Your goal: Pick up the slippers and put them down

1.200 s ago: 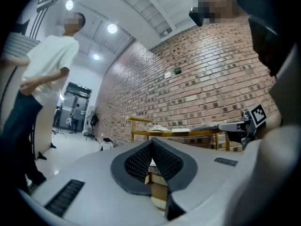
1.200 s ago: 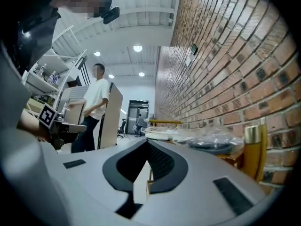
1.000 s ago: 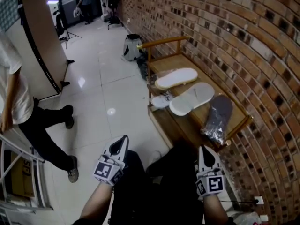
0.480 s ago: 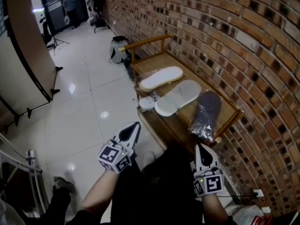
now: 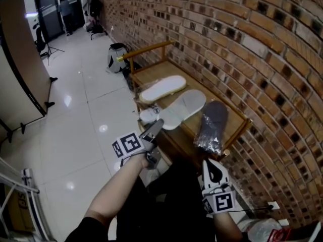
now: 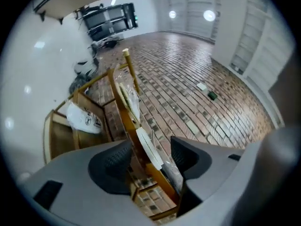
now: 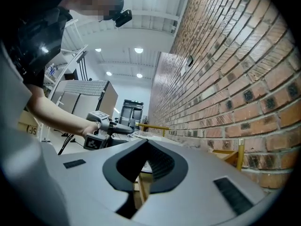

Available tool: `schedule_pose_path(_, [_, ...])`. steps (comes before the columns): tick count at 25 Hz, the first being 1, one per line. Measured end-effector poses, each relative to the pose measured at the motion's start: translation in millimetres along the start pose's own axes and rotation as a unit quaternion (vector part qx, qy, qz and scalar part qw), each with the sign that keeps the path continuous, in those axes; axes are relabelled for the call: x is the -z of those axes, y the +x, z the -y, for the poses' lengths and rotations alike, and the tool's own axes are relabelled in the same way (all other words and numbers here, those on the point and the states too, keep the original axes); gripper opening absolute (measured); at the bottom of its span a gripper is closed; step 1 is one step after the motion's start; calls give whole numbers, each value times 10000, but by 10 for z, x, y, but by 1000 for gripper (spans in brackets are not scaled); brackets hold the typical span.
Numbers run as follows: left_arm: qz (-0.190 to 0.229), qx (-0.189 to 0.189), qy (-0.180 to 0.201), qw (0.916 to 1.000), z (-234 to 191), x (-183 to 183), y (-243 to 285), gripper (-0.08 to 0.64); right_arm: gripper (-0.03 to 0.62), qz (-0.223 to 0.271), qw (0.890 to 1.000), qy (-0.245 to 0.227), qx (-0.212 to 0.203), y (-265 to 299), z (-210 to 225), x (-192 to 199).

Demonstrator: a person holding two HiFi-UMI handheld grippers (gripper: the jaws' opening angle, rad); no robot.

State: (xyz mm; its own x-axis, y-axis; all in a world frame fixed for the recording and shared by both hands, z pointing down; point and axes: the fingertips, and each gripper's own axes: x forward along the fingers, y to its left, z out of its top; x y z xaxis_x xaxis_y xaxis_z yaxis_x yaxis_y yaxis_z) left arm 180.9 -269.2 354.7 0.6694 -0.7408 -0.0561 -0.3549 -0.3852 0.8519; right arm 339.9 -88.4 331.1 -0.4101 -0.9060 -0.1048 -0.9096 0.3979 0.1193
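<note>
Brick wall [image 5: 242, 44]; left fingers [image 6: 113, 166] opening, empty

A brick wall [image 5: 242, 44] is seen down the right of the head view, and against it a wooden counter [image 5: 151, 70] is set on a glossy white tiled floor [image 5: 75, 115], with a white bag [image 5: 148, 116] kept on its lower shelf. A grey-and-black backpack [image 5: 116, 54] is left on the floor just beyond the counter, in the upper middle of the frame. A large brown board [image 5: 15, 59] is propped at the upper left, and a wall socket [image 5: 273, 205] is fitted low at the lower right.
</note>
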Motion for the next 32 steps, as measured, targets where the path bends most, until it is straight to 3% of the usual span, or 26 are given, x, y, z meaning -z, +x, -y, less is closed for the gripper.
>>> schedule_pose_path(2, [-52,115,-416,9991,-11,27,133,258,9,69,10000,-46,-2,6,-16,-39])
schedule_pose_path(5, [-72,84,-724,9973,-48,47,263,237,9,85,9999,-109,-21,-8,-49,-48])
schedule_pose_path(6, [-39,34,-758,9971,-58,48,268,142,9,91,9999,-138,-16,-14,-55,-52])
schedule_pose_path(7, [8,20,-750,9972,-52,42,261,92,9,92,9998,-167,-14,-16,-58,-56])
schedule_pose_path(12, [221,398,-522,9976,139,-110,170,61,9,46,9997,-196,-151,68,-101,-58])
schedule_pose_path(17, [526,719,-423,9951,264,-351,-145,61,9,109,9976,-346,-595,332,-375,-123])
schedule_pose_path(24, [919,349,331,9946,249,-765,-899,61,9,348,9918,-204,-1215,748,-845,-294])
schedule_pose_path(29, [1527,808,386,9842,452,-1104,-1513,60,9,473,9816,-100,-1845,999,-1363,-370])
schedule_pose_path(32, [1832,774,473,9789,462,-1245,-1877,60,9,566,9756,-1,-2122,1109,-1627,-429])
